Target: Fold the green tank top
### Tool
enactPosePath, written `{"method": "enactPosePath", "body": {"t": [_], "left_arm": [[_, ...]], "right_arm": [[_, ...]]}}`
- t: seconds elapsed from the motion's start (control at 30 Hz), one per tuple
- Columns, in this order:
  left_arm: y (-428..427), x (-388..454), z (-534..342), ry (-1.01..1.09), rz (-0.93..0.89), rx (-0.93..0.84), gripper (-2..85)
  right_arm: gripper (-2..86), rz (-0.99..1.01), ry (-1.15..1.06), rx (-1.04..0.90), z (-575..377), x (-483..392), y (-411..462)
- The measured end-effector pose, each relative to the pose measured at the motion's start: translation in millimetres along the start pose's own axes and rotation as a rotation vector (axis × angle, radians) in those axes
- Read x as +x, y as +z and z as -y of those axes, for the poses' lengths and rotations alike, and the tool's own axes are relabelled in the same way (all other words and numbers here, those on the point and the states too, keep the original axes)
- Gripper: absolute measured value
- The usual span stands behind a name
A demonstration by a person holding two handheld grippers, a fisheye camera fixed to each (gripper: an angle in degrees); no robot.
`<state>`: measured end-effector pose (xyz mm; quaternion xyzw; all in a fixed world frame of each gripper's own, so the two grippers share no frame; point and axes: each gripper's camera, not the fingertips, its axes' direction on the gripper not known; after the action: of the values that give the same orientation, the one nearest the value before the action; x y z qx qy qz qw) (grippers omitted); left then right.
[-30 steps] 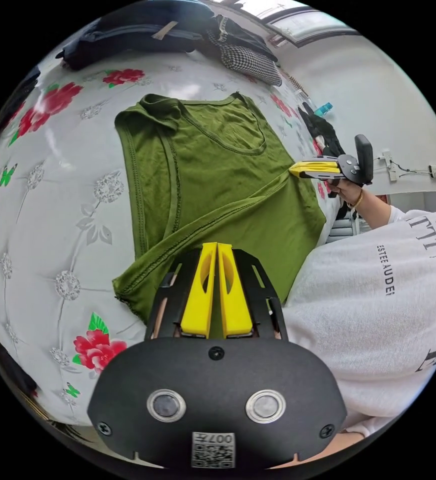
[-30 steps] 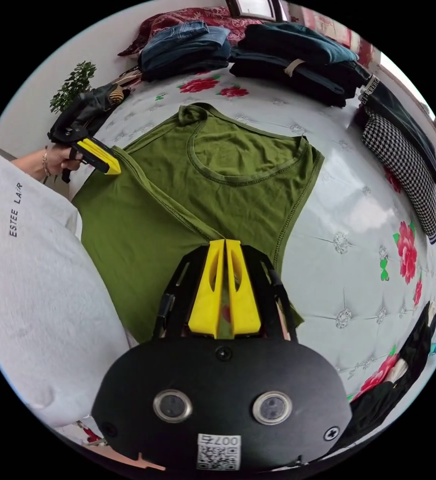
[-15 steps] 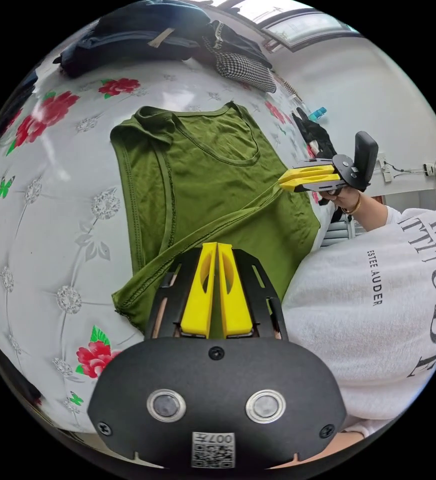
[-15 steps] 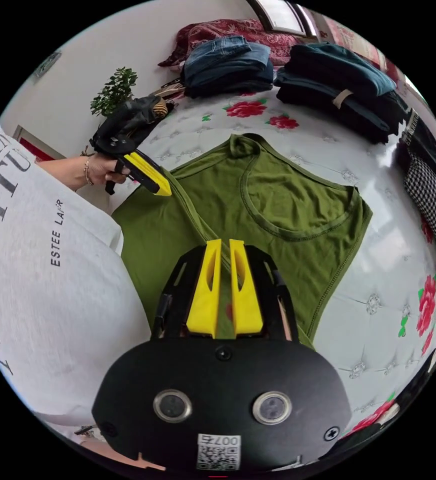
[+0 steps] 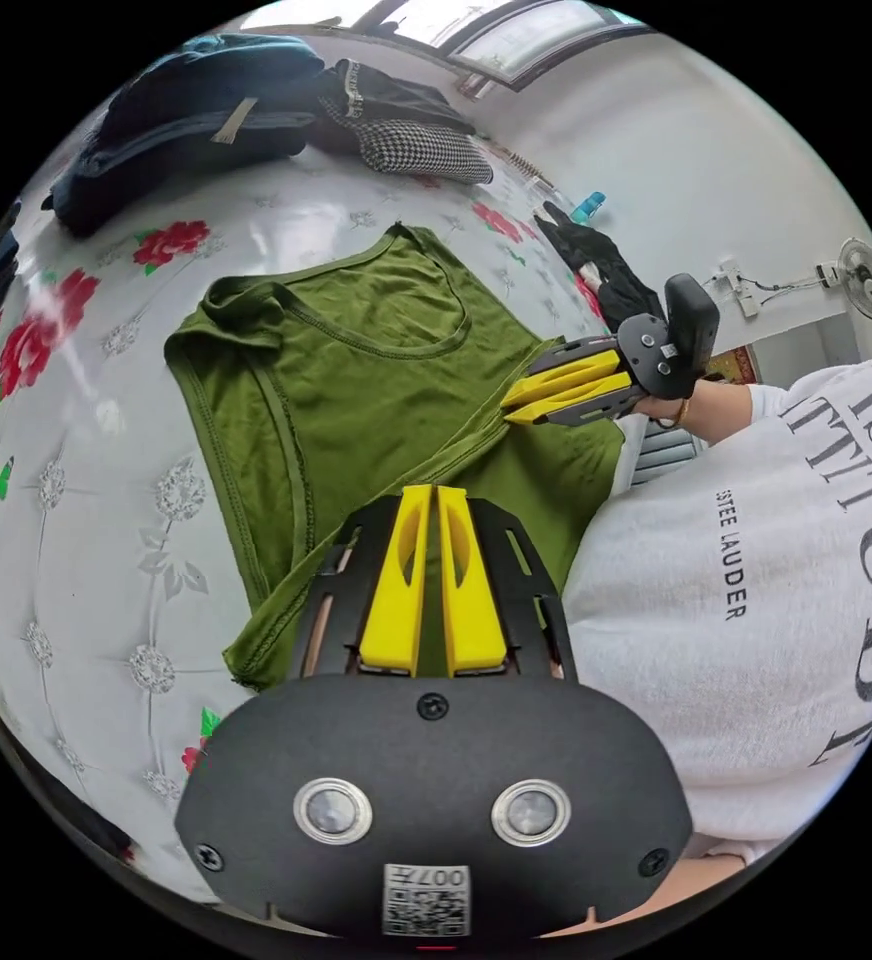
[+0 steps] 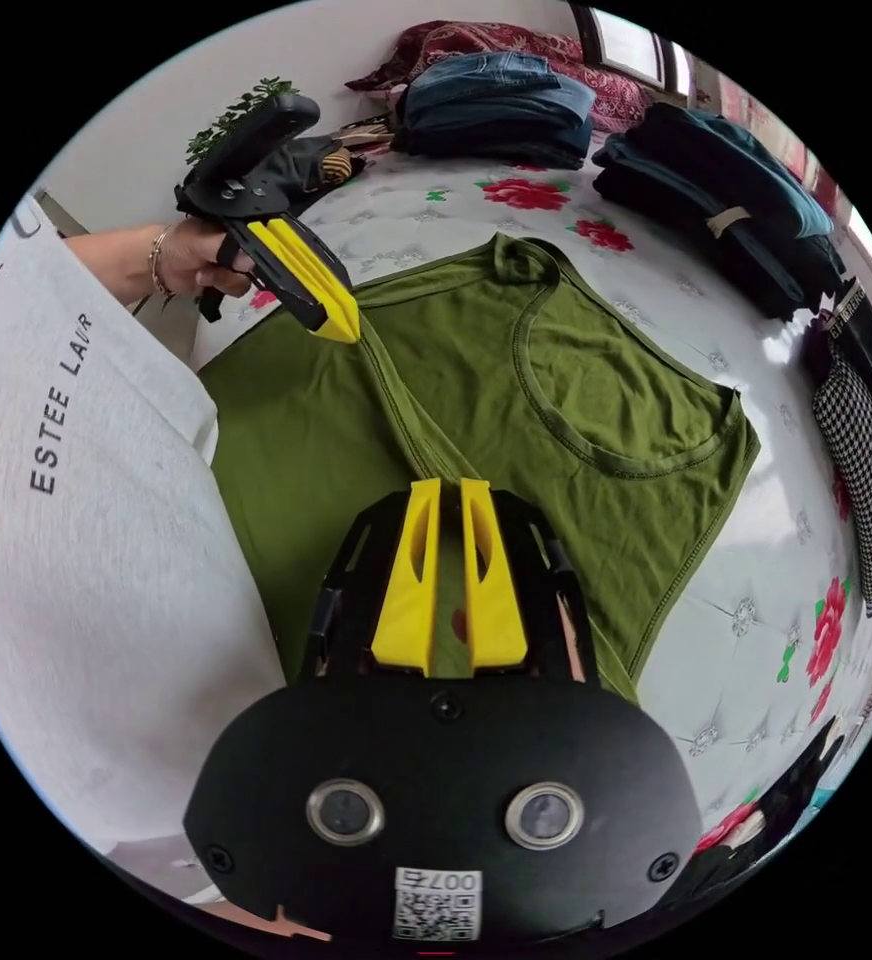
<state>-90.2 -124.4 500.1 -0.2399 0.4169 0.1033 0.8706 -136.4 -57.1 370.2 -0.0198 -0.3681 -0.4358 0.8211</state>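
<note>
My left gripper, black-bodied with two yellow plastic jaws, has its jaws drawn together on the hem edge of the olive-green knit tank top; the fabric runs between both jaws. In the right gripper view the same tool appears at upper left, held in my hand, pinching the raised hem.

My right gripper, of the same make, is likewise clamped on that hem, with green cloth visible in the narrow gap between its jaws. In the left gripper view it reaches in from the right, jaws together on the cloth.

The hem edge is lifted into a taut ridge between the two grippers. The rest of the tank top lies flat, neckline away from me, on a white quilted bed cover printed with red flowers.

My white lettered sweatshirt sits just beside the garment's near edge. At the far side of the bed rest folded dark garments, folded blue jeans and a black-and-white houndstooth item.
</note>
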Motion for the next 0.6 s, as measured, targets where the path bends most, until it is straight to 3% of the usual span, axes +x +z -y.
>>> {"method": "enactPosePath", "body": {"t": [0.13, 0.47, 0.6], "left_arm": [[27, -5, 16, 0.013, -0.020, -0.116, 1.1], [10, 16, 8, 0.022, 0.102, 0.027, -0.9], [17, 8, 11, -0.053, 0.104, 0.003, -0.7]], "right_arm": [[0.3, -0.034, -0.032, -0.016, 0, -6, 3], [-0.2, -0.185, -0.014, 0.056, -2, -11, -15], [0.0, -0.138, 0.025, -0.022, 0, 2, 1]]}}
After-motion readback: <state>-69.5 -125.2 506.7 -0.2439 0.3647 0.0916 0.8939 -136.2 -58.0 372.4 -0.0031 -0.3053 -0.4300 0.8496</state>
